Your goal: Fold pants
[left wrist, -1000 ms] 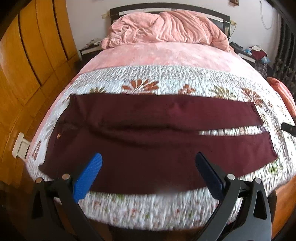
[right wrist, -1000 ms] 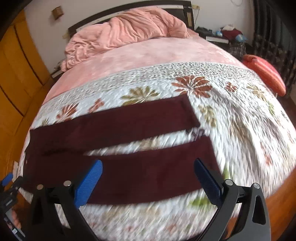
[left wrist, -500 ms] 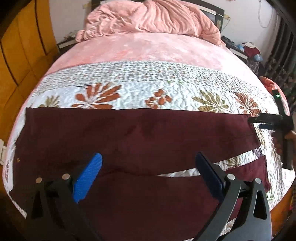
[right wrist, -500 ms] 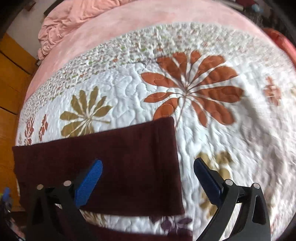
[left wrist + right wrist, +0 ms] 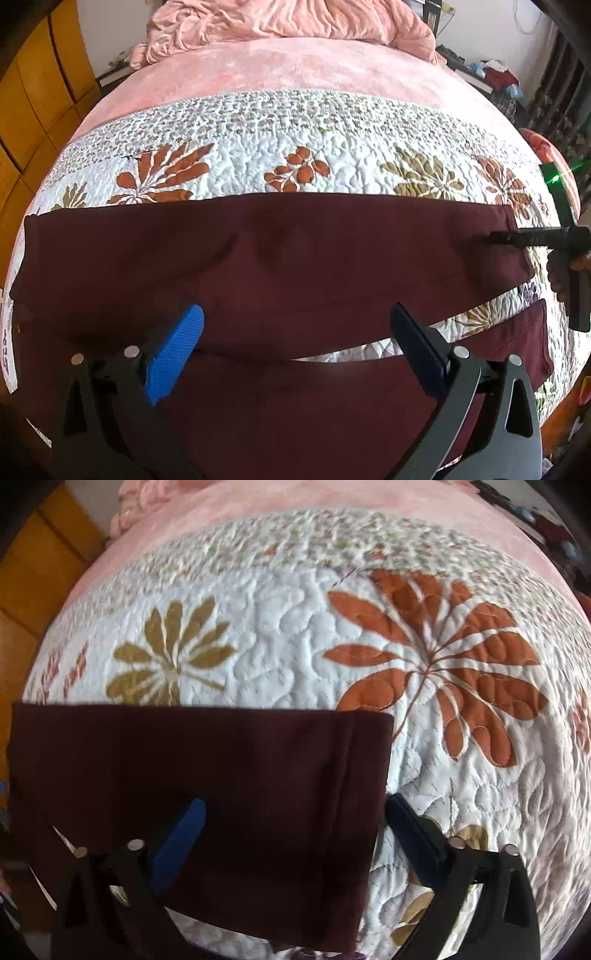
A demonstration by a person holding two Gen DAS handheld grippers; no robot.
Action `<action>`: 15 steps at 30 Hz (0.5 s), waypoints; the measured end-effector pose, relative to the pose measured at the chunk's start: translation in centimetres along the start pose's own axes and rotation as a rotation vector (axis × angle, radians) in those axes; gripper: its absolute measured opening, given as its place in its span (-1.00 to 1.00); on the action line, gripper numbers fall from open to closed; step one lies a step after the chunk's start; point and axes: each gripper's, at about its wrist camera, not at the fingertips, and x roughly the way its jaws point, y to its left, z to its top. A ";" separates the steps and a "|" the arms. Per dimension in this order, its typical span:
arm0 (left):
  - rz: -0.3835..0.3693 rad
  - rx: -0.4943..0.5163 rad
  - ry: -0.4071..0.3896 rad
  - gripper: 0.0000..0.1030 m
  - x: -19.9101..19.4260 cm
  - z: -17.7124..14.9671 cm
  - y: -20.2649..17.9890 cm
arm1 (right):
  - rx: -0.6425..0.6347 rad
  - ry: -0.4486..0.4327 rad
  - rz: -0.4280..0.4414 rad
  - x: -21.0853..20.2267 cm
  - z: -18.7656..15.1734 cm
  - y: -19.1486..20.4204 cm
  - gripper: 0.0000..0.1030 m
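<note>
Dark maroon pants [image 5: 280, 258] lie flat across the quilt, waist at the left, legs running right with a gap between them. My left gripper [image 5: 295, 347] is open and hovers over the crotch area, between the two legs. My right gripper [image 5: 291, 838] is open, low over the cuff end of the far leg [image 5: 229, 782], its fingers straddling the hem. The right gripper also shows in the left wrist view [image 5: 517, 238], at the far leg's cuff.
The bed has a white floral quilt [image 5: 332, 155] and a pink sheet with a bunched pink blanket [image 5: 288, 18] at the head. A wooden wardrobe [image 5: 33, 92] stands at the left. A cluttered nightstand [image 5: 495, 74] and an orange pillow [image 5: 543, 144] are at the right.
Both grippers have moved forward and down over the pants. The right one has closed in on the far leg's cuff. The pants have not moved.
</note>
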 end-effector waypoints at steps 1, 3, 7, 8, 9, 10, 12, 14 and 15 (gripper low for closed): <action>-0.003 0.006 0.000 0.95 0.1 0.0 0.0 | -0.010 -0.012 -0.004 -0.4 -0.2 0.1 0.47; -0.005 0.016 -0.003 0.95 0.3 0.2 -0.1 | -0.023 -0.028 -0.026 -1.2 -0.5 0.1 0.03; -0.032 0.028 -0.005 0.95 1.0 1.1 0.1 | -0.015 -0.066 0.078 -3.4 -1.1 -0.6 -0.68; -0.057 0.029 -0.005 0.95 1.2 1.4 0.1 | -0.043 -0.089 0.087 -4.0 -1.2 -0.2 -0.68; -0.079 0.032 -0.004 0.95 1.5 1.8 0.2 | -0.068 -0.119 0.111 -5.0 -1.7 -0.1 -0.68; -0.101 0.038 -0.007 0.95 1.8 2.3 0.2 | -0.087 -0.149 0.146 -5.9 -2.2 0.1 -0.69; -0.160 0.068 -0.020 0.95 2.4 3.3 0.0 | -0.120 -0.202 0.190 -7.8 -3.3 0.3 -0.69; -0.220 0.121 -0.049 0.95 3.2 4.7 -0.5 | -0.161 -0.253 0.221 -9.6 -3.9 0.5 -0.69; -0.257 0.158 -0.064 0.95 3.7 5.6 -0.8 | -0.172 -0.267 0.234 -10.6 -4.2 0.4 -0.69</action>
